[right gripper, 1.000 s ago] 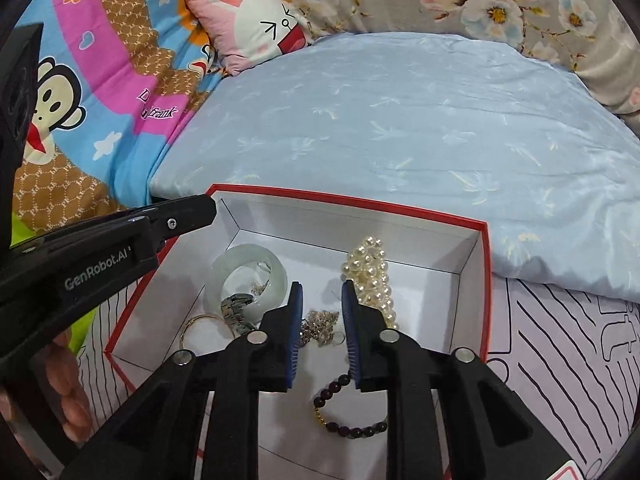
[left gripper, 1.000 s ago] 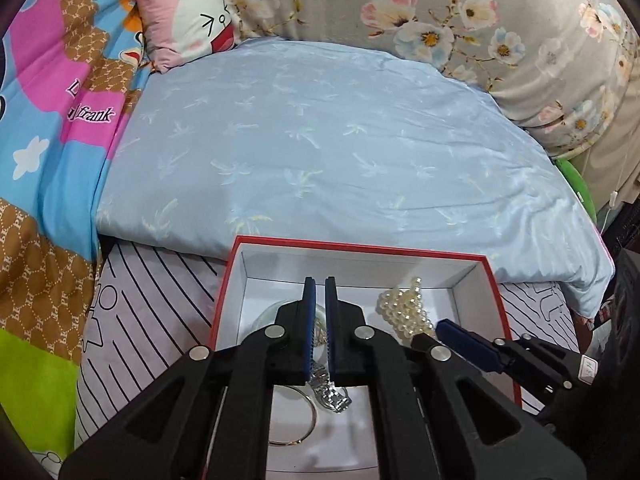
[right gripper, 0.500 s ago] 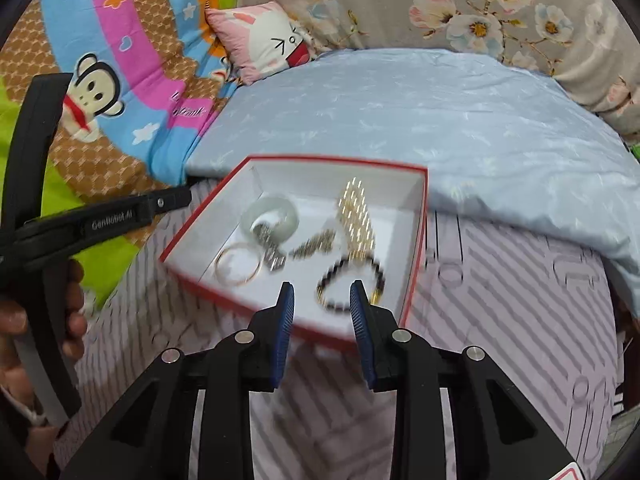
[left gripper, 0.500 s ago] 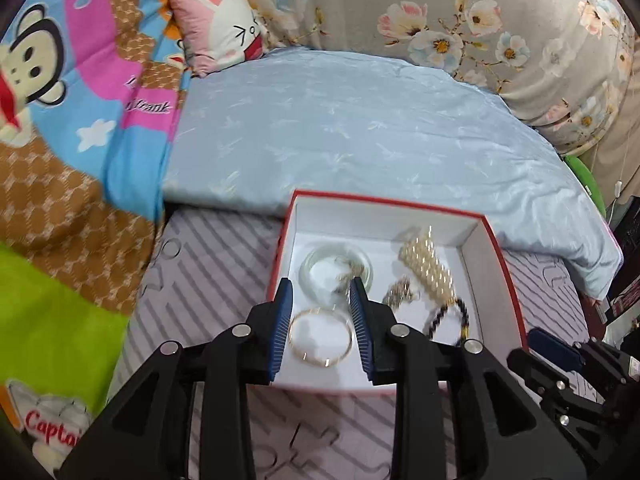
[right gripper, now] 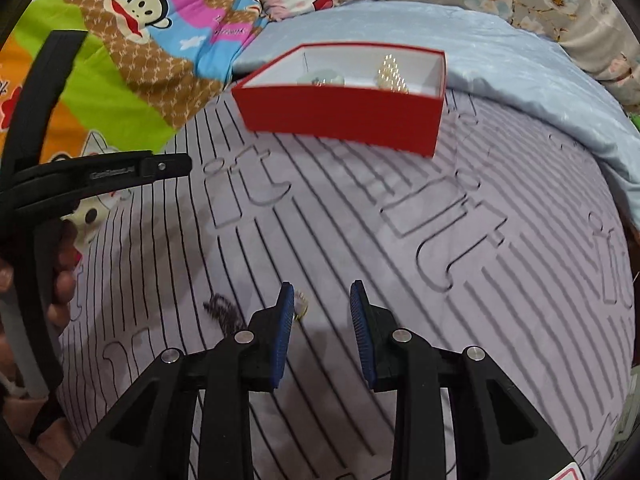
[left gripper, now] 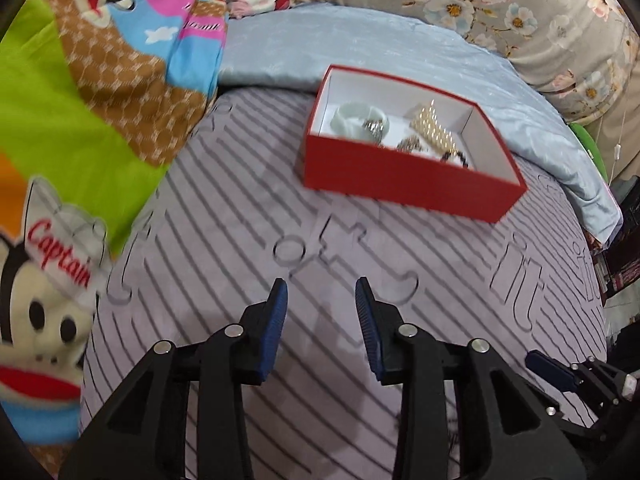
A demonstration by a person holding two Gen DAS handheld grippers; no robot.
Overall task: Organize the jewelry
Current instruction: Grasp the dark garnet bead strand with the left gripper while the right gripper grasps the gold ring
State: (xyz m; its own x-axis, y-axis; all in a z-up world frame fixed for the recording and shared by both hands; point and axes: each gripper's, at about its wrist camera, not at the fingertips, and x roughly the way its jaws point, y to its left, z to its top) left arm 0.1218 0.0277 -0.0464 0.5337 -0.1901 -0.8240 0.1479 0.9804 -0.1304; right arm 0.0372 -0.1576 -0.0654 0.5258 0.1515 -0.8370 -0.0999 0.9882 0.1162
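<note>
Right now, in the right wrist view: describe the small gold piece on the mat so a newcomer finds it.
Start at the purple striped mat, nearer the camera than the red box. The small gold piece lies just off the right gripper, beside its left finger. Unlike the dark tangled piece to its left, it is shiny gold with a pale bead.

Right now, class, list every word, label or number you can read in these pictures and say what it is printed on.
"Captain": red script on the cartoon monkey's cap on the blanket.
White script on the blanket's pink band: too blurred to read.
White lettering on the left gripper arm: too blurred to read.
Red box: no text visible.
</note>
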